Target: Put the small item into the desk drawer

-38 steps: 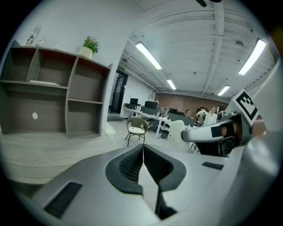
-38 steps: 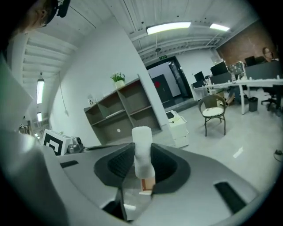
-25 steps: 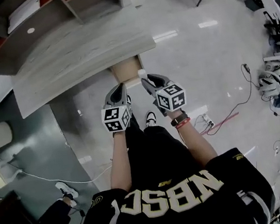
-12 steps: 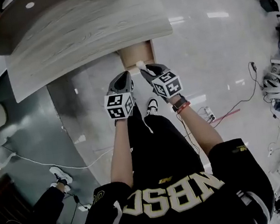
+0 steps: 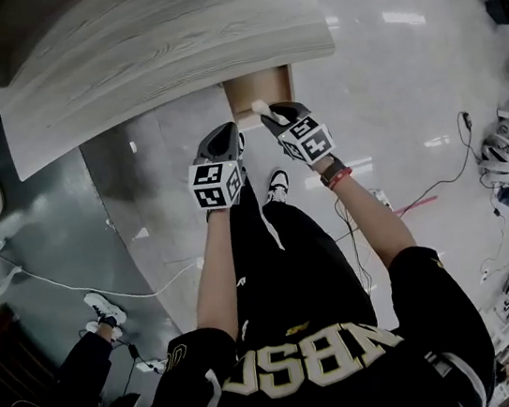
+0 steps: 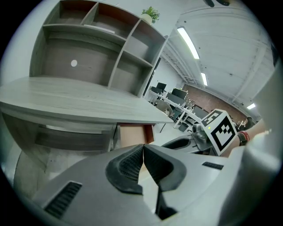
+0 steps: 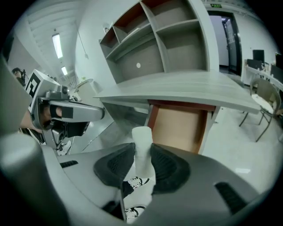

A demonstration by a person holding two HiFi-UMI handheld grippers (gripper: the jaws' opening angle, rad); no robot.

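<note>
Centre frame in the right gripper view, the right gripper [image 7: 142, 152] clamps a small white cylindrical item [image 7: 142, 132] upright. It is in front of the open light-brown wooden drawer [image 7: 179, 128] beneath the grey wood-grain table [image 7: 177, 90]. The left gripper [image 6: 143, 149] is closed tight and empty.

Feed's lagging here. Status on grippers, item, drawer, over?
Right gripper shut on small white item, just before the open drawer. Left gripper shut, empty. Nothing seen blocking.
</note>
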